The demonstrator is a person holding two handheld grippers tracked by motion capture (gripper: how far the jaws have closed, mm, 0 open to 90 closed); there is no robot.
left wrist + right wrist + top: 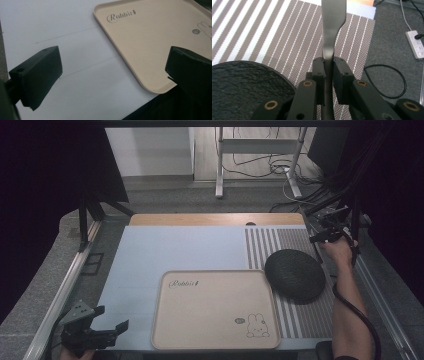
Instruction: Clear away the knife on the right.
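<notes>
My right gripper (pixel 329 67) is shut on the thin handle of a flat metal utensil (pixel 333 25), which widens past the jaws like a table knife. It hangs over the brown-and-white striped placemat (pixel 274 32), beside a round black plate (pixel 244 82). In the high view the right gripper (pixel 332 236) is raised at the table's far right, beyond the black plate (pixel 295 275). A beige tray (pixel 215 340) printed with "Rabbit" and a bunny lies front centre. My left gripper (pixel 112 330) stands open with nothing between its jaws at the front left, and its jaws (pixel 112 72) frame the tray's (pixel 150 50) near corner.
A pale blue mat (pixel 165 250) covers most of the table, with the striped placemat (pixel 280 250) on its right. A wooden edge (pixel 215 219) shows at the back. On the grey floor to the right lie a white power strip (pixel 415 45) and a looped cable (pixel 384 80).
</notes>
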